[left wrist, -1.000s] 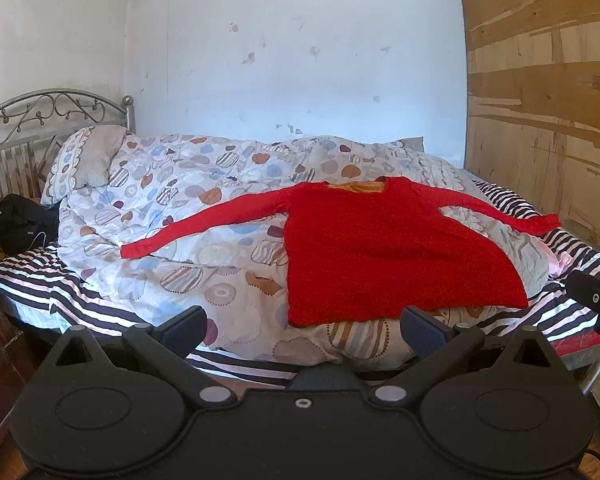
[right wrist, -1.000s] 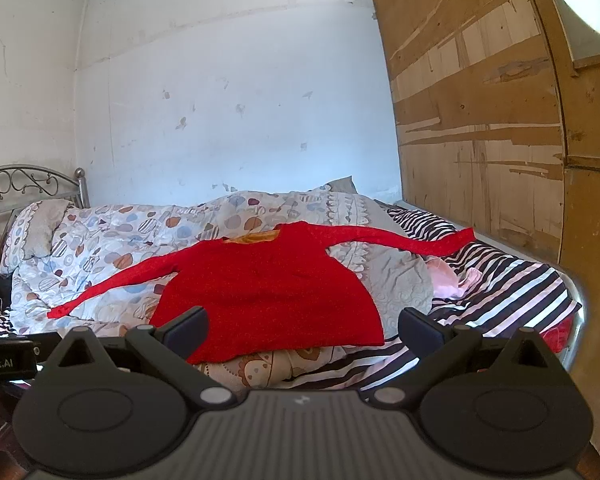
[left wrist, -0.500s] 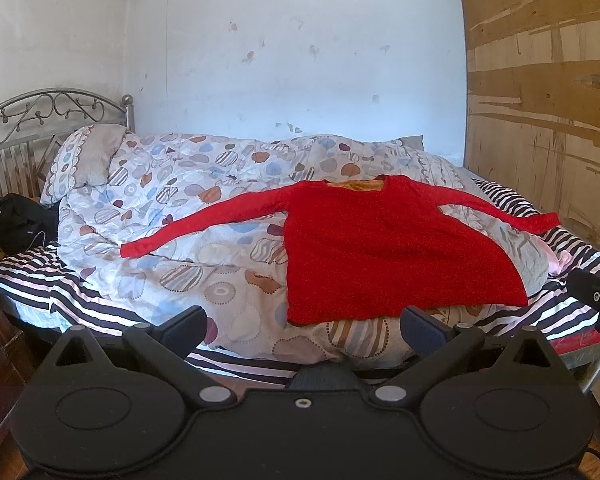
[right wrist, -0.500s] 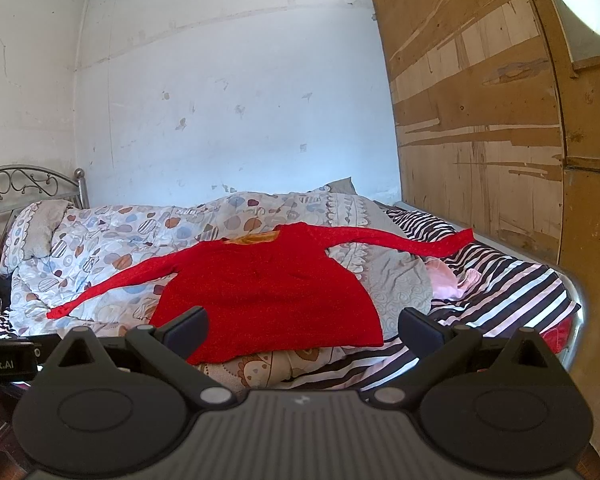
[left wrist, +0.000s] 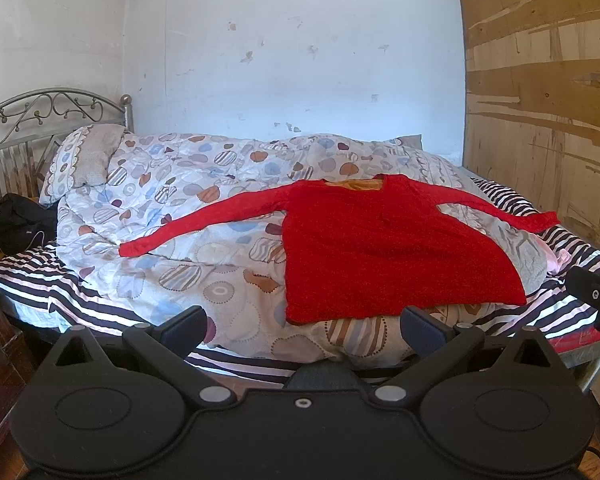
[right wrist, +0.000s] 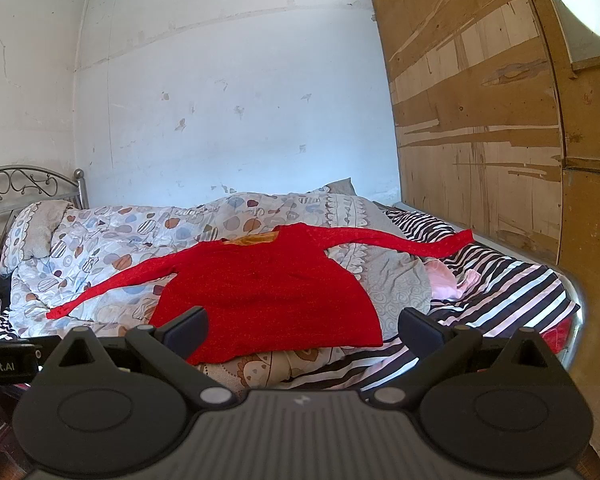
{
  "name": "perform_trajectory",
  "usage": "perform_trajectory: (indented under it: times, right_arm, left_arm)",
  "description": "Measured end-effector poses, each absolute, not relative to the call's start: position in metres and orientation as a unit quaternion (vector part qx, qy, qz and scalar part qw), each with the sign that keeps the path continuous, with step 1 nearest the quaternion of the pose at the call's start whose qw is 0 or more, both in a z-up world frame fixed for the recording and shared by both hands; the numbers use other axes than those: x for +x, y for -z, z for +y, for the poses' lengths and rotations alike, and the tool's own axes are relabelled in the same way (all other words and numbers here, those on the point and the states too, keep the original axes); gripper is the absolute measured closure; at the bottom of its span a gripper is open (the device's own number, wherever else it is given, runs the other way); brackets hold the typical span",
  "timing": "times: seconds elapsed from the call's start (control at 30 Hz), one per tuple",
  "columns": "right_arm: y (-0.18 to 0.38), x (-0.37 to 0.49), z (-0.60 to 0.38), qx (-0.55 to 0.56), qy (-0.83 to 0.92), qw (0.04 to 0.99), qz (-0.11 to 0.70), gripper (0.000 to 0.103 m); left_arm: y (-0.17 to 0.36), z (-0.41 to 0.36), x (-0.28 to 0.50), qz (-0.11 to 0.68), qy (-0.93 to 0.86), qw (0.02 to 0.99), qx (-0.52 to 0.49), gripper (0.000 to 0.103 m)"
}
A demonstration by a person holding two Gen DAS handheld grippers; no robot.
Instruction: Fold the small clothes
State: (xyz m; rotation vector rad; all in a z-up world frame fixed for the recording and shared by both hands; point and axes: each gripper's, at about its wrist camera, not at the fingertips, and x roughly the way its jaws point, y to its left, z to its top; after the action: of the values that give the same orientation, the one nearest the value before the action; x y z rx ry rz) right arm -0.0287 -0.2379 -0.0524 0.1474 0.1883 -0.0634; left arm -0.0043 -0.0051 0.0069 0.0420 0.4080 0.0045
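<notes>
Over at nine o'clock in the left wrist view there's a dark bag [left wrist: 18, 222] by the metal headboard [left wrist: 48, 110], with a pillow [left wrist: 86, 160] leaning just beside it. Moving across, the patterned duvet [left wrist: 188, 216] is bunched over the striped sheet [left wrist: 32, 280]. And there it is, the red long-sleeved top [left wrist: 388, 248], lying flat on the duvet at centre, both sleeves stretched straight out, one toward nine o'clock, the other toward three, hem nearest the camera. The left tool [left wrist: 303, 326] hangs at six o'clock, short of the bed edge, fingers spread wide and gripping nothing. In the right wrist view the top [right wrist: 276, 292] sits at centre, and the right tool [right wrist: 303, 327] is at six o'clock, fingers just as wide apart, clear of the cloth. Past the far sleeve, at three o'clock, something pink [right wrist: 450, 282] lies on the stripes, with the worn wooden wardrobe [right wrist: 480, 120] standing behind.
</notes>
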Motion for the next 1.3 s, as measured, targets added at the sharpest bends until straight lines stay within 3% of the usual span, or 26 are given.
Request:
perform_trajectory:
  times: [1.3]
  right_arm:
    - [0.0505,-0.0246,-0.2444,0.078,0.029,0.991,0.101,0.0]
  left_arm:
    - [0.0018,-0.0094,-0.0027,0.217,0.005,0.976,0.022,0.001]
